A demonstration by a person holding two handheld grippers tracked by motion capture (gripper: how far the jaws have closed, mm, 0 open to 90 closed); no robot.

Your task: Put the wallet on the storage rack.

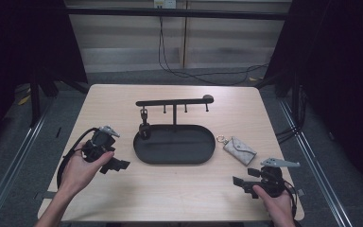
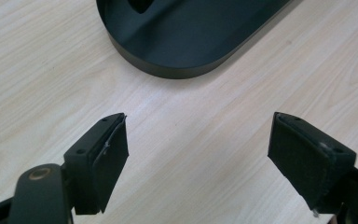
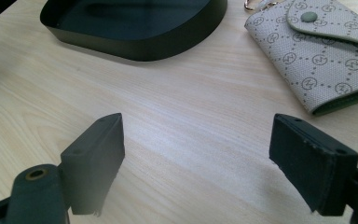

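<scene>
Fingers [image 2: 102, 158] of the left gripper [image 1: 115, 164] stand wide apart over bare surface [image 1: 123, 101], holding nothing and aimed at the near rim of the black oval tray [image 1: 177, 158], as if waiting. Behind the tray rises a hook rail [image 1: 175, 101] with one dark keyring [image 1: 144, 125] hanging at its left end. Just right of the tray a grey patterned key pouch [image 3: 317, 60] lies flat. The right gripper [image 1: 242, 181] is likewise spread and empty, near the pouch, probably to reach it

Left claw [image 1: 118, 164] held low in the left hand [image 1: 78, 168], jaws spread wide, nothing between; right claw [image 1: 241, 182] gripped in the right hand [image 1: 276, 201], jaws likewise parted and bare
</scene>
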